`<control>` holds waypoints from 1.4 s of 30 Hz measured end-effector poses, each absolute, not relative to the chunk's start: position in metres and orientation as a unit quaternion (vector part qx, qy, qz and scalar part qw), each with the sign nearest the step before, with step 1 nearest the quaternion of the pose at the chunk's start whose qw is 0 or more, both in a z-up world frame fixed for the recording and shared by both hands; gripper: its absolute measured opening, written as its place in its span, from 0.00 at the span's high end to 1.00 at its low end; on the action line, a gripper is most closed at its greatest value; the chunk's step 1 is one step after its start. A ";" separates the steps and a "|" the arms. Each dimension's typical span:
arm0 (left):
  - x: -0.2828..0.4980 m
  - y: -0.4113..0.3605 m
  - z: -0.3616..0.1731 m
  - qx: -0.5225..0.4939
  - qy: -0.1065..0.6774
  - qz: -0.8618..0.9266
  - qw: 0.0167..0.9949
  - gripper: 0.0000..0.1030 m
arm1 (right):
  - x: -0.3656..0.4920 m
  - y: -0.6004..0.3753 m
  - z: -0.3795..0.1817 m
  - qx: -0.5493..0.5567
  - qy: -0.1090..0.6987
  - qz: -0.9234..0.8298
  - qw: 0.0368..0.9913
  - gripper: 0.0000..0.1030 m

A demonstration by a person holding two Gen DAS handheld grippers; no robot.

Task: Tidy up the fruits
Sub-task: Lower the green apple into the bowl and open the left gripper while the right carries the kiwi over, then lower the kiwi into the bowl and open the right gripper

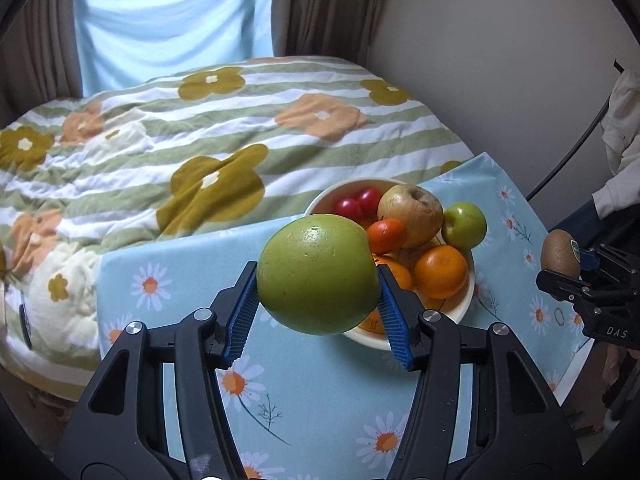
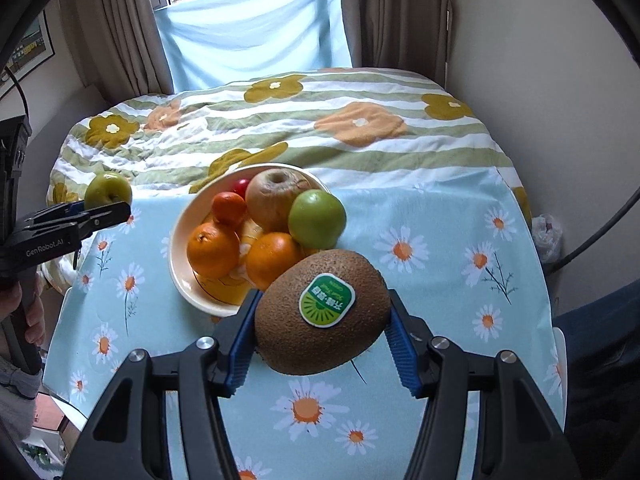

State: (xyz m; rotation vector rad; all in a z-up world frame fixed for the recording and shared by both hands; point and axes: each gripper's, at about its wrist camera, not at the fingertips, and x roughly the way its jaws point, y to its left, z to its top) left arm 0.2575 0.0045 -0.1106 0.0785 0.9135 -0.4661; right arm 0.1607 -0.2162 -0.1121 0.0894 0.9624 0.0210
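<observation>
Fingers (image 1: 244, 300) around green apple (image 1: 318, 274); right gripper (image 2: 322, 320) around kiwi (image 2: 322, 312)

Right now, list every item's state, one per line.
Left gripper: shut on the big green apple, held in the air.
Right gripper: shut on the kiwi, sticker up.
Bowl: upright on the tablecloth, holding fruit.
Small green apple: resting in the bowl.

Left gripper (image 1: 318, 304) and right gripper (image 2: 322, 336) are each clamped around something, held level
</observation>
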 end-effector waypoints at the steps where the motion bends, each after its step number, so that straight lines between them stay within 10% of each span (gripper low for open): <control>1: 0.261 0.003 -0.110 0.039 0.436 -0.226 0.870 0.41 | 0.166 -0.213 -0.109 0.041 0.460 0.014 0.887 0.46; 30: 0.346 -0.053 -0.174 0.107 0.463 -0.285 0.833 0.40 | 0.254 -0.173 -0.130 0.037 0.467 0.074 0.881 0.46; 32: 0.346 -0.052 -0.172 0.103 0.461 -0.289 0.833 0.33 | 0.253 -0.173 -0.130 0.039 0.467 0.072 0.880 0.46; 34: 0.345 -0.049 -0.167 0.096 0.451 -0.290 0.839 0.03 | 0.253 -0.174 -0.130 0.040 0.468 0.071 0.880 0.46; 42: 0.342 -0.033 -0.152 0.083 0.439 -0.273 0.852 0.00 | 0.249 -0.176 -0.127 0.042 0.467 0.069 0.881 0.47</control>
